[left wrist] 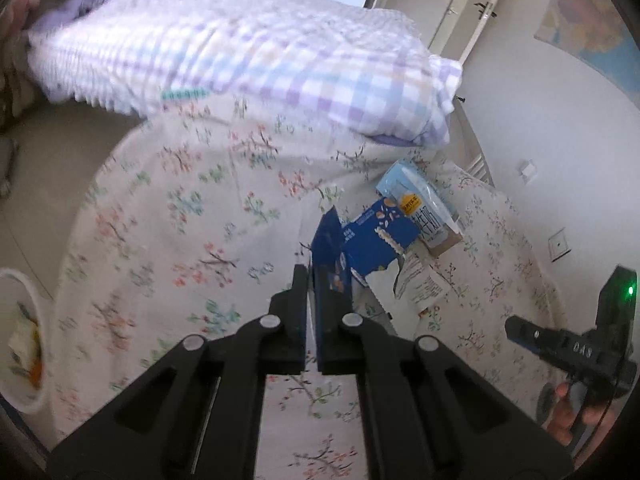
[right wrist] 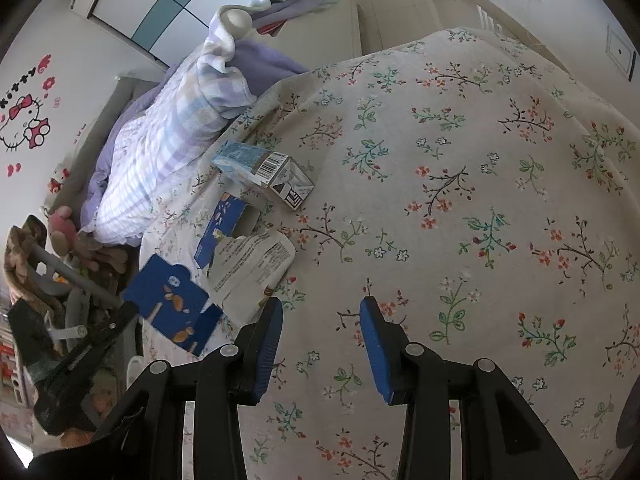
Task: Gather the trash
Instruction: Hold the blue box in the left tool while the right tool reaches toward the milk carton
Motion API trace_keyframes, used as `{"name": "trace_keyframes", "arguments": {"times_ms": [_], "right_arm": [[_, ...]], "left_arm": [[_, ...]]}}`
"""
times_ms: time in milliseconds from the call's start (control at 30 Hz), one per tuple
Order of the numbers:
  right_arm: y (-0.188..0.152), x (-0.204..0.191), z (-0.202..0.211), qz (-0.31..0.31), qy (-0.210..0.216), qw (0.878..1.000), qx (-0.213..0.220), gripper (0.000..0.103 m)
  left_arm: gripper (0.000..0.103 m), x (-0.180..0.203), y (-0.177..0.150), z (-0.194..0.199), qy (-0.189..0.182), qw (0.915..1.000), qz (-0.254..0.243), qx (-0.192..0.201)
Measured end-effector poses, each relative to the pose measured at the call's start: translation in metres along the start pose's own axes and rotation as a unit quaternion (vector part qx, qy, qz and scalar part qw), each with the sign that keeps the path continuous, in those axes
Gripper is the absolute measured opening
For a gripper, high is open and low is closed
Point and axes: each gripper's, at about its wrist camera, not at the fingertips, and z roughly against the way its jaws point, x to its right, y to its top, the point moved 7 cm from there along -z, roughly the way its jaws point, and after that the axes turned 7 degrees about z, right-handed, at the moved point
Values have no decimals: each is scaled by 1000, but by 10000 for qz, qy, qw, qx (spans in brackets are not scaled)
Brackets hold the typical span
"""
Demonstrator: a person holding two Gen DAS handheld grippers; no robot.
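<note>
My left gripper (left wrist: 311, 280) is shut on a flat piece of dark blue snack-box card (left wrist: 330, 264), held above the floral bedspread (left wrist: 180, 220). In the right wrist view that card (right wrist: 172, 308) hangs from the left gripper (right wrist: 130, 310) at the bed's left edge. On the bed lie a torn blue snack box (right wrist: 224, 228), a white torn wrapper (right wrist: 252, 268) and a light-blue milk carton (right wrist: 264, 172) on its side. My right gripper (right wrist: 322, 308) stands open over bare bedspread, nothing between its blue pads.
A checked purple quilt (left wrist: 240, 52) is bunched along the far side of the bed. A white bin (left wrist: 22, 344) with scraps in it stands on the floor at the left. Soft toys and clutter (right wrist: 68, 236) sit beside the bed.
</note>
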Motion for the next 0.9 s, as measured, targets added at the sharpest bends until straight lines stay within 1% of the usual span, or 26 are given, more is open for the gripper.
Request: {"name": "trace_keyframes", "arguments": {"times_ms": [67,133,200,267,333,400,467,533,600,700,800,900], "right_arm": [[1,0,0,-17,12,10000,23,42],[2,-1,-1,-16,27,10000,60,48],[4,0,-1,-30,-29,10000,82,60],[7,1,-1,-127,-96,9998,105,62],[15,-7,-2,-40,-66,9999,80,64],[27,-18,-4,184,-81,9998,79,64],[41,-30,-5,488,-205,9984,217,67],[53,-42,-10,818,-237,9958,324,69],[66,-53,-20,1166,-253,9921,385,69],[81,-60,-40,1467,-318,9879,378,69],[91,-59,-65,1527,-351,9872,300,69],[94,-55,-85,1537,-433,9869,221,69]], "left_arm": [[4,0,0,13,1,9999,-113,108],[4,1,-2,23,-4,9996,-200,214],[3,0,-5,32,-64,9993,-205,299],[4,-5,-9,39,-144,9993,-92,334],[3,-13,-12,45,-177,9990,19,402],[3,-20,-14,49,-225,9986,118,464],[3,-30,-15,53,-278,9980,220,522],[3,-39,-16,54,-254,9980,287,503],[3,-47,-14,55,-232,9980,325,494],[3,-57,-12,58,-267,9975,436,487],[3,-64,-10,63,-254,9973,449,528],[3,-71,-9,64,-224,9973,454,540]]}}
